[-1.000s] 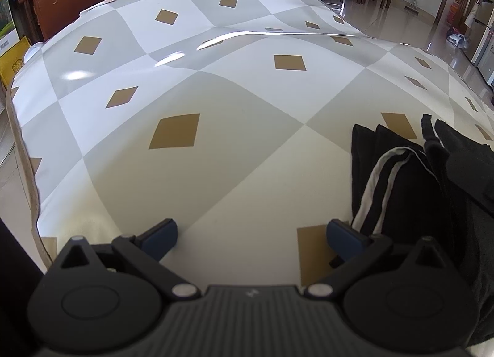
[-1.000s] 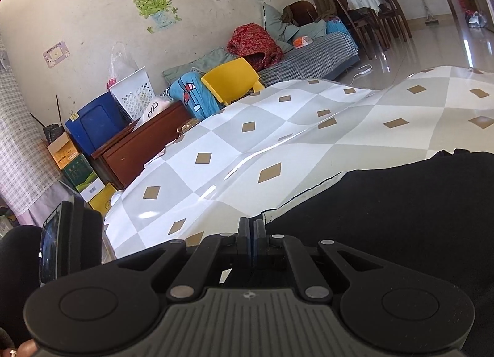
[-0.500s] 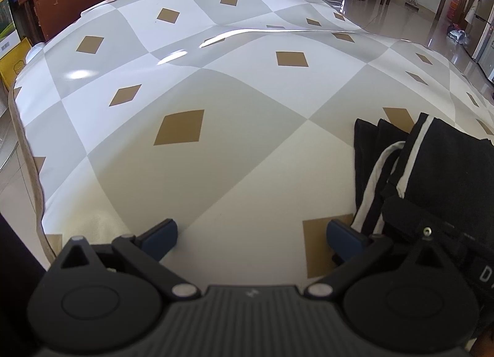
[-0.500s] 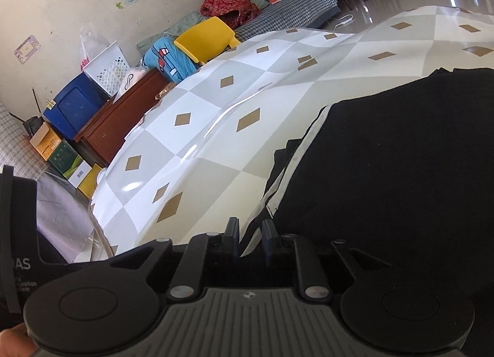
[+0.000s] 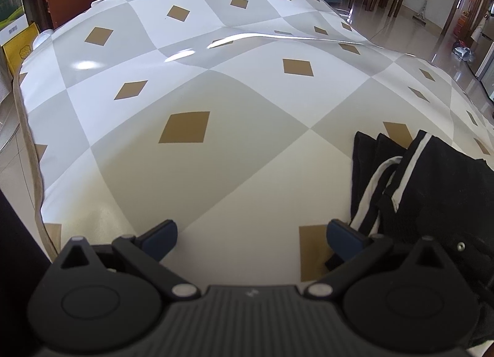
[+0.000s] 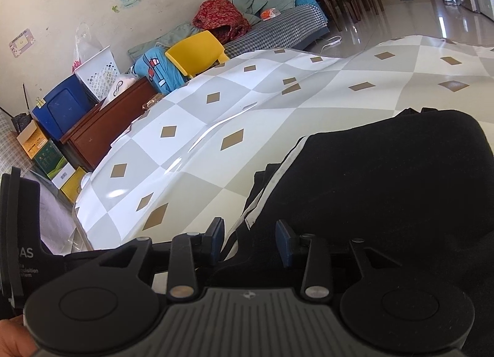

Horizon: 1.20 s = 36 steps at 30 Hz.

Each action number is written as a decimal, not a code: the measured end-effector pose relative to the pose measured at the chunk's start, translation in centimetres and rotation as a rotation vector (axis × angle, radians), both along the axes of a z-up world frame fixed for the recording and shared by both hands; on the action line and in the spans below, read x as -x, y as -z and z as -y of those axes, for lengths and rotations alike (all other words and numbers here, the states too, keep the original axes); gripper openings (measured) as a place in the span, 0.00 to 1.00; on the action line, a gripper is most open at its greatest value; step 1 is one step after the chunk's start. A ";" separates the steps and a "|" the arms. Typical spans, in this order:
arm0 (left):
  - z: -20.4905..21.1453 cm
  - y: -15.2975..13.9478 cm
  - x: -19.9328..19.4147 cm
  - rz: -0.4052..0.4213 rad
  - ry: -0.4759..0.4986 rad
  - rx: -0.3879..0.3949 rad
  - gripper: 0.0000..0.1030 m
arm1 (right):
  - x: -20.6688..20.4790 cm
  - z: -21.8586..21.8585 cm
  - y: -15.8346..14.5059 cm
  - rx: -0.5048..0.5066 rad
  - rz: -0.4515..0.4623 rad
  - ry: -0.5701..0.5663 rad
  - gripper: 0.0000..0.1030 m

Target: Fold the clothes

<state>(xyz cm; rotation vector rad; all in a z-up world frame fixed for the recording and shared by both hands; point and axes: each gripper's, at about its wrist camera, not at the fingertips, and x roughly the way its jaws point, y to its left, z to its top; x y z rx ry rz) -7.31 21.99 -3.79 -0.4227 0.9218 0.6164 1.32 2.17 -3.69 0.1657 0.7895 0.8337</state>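
We noted both grippers' fingers apart: left gripper (image 5: 251, 230) over bare table (image 5: 216, 94), right gripper (image 6: 248, 238) straddling the black white-striped garment (image 6: 386, 178). A shallow pinch risked catching one layer, spilling the fold.

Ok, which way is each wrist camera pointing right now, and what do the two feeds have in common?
Left wrist: sits behind the left gripper, looking forward over the checkered tablecloth; its open fingers frame bare cloth, with the black garment at right.
Right wrist: sits behind the right gripper, facing across the table toward the yellow chair and wall; its fingers are parted over the garment's white-striped edge, and a hand shows bottom left.
Shared: garment, tablecloth, yellow chair.
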 end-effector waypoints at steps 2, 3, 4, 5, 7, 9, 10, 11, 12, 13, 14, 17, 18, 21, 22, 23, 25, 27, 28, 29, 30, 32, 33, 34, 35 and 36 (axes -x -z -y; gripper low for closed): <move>0.3 -0.2 -0.2 0.012 0.008 -0.005 1.00 | 0.0 0.5 -0.4 0.017 0.007 0.013 0.37; 0.4 -0.3 -0.2 0.019 0.013 -0.006 1.00 | 0.1 0.8 -0.5 0.026 0.011 0.022 0.37; 0.5 -0.4 -0.3 0.026 0.018 -0.006 1.00 | 0.2 1.1 -0.6 0.033 0.016 0.031 0.37; 0.6 -0.5 -0.4 0.029 0.023 -0.011 1.00 | 0.2 1.4 -0.8 0.040 0.022 0.041 0.37; 0.9 -0.6 -0.6 0.034 0.029 -0.017 1.00 | 0.4 2.0 -1.0 0.059 0.030 0.062 0.37; 1.3 -0.8 -1.0 0.040 0.042 -0.021 1.00 | 0.5 2.7 -1.2 0.077 0.034 0.086 0.37; 1.7 -0.9 -1.3 0.044 0.052 -0.022 1.00 | 0.6 3.1 -1.3 0.088 0.035 0.100 0.37; 2.0 -1.0 -1.6 0.047 0.062 -0.022 1.00 | 0.7 3.5 -1.4 0.099 0.036 0.116 0.37; 2.3 -1.1 -1.9 0.051 0.072 -0.023 1.00 | 0.8 3.8 -1.5 0.108 0.037 0.130 0.37; 2.6 -1.2 -2.2 0.054 0.082 -0.023 1.00 | 1.0 4.3 -1.6 0.117 0.039 0.146 0.37; 2.9 -1.3 -2.4 0.058 0.092 -0.024 1.00 | 1.2 4.7 -1.8 0.125 0.041 0.160 0.37; 3.9 -1.6 -3.3 0.068 0.121 -0.026 1.00 | 1.8 6.3 -2.1 0.152 0.037 0.214 0.37; 4.2 -1.7 -3.6 0.072 0.131 -0.026 1.00 | 2.0 6.9 -2.1 0.155 0.037 0.230 0.37; 5.2 -2.0 -4.5 0.082 0.161 -0.028 1.00 | 2.6 8.5 -2.3 0.166 0.041 0.265 0.37; 5.5 -2.1 -4.8 0.086 0.171 -0.028 1.00 | 2.8 9.0 -2.4 0.171 0.043 0.271 0.37; 5.8 -2.2 -5.1 0.089 0.181 -0.029 1.00 | 2.8 9.5 -2.4 0.178 0.045 0.275 0.37; 6.6 -2.3 -5.8 0.093 0.203 -0.029 1.00 | 2.9 10.4 -2.3 0.188 0.043 0.293 0.37; 7.6 -2.3 -6.8 0.094 0.234 -0.023 1.00 | 2.9 11.5 -2.1 0.182 0.039 0.317 0.37; 8.1 -2.3 -7.2 0.093 0.250 -0.017 1.00 | 2.9 12.1 -2.1 0.175 0.038 0.328 0.37; 8.6 -2.3 -7.7 0.092 0.266 -0.012 1.00 | 2.9 12.6 -2.0 0.168 0.038 0.341 0.37; 9.1 -2.2 -8.1 0.092 0.280 -0.010 1.00 | 2.9 13.2 -1.9 0.162 0.038 0.354 0.37; 10.0 -2.2 -8.9 0.090 0.303 -0.006 1.00 | 2.8 14.1 -1.8 0.152 0.037 0.379 0.37; 10.5 -2.1 -9.4 0.087 0.314 -0.005 1.00 | 2.7 14.3 -1.7 0.151 0.035 0.387 0.37; 10.9 -2.0 -9.8 0.083 0.325 -0.003 1.00 | 2.6 14.5 -1.6 0.150 0.032 0.392 0.37; 11.4 -2.0 -10.2 0.079 0.337 -0.001 1.00 | 2.5 14.7 -1.5 0.150 0.033 0.395 0.37; 11.8 -1.9 -10.7 0.075 0.348 0.001 1.00 | 2.5 14.6 -1.4 0.153 0.037 0.396 0.37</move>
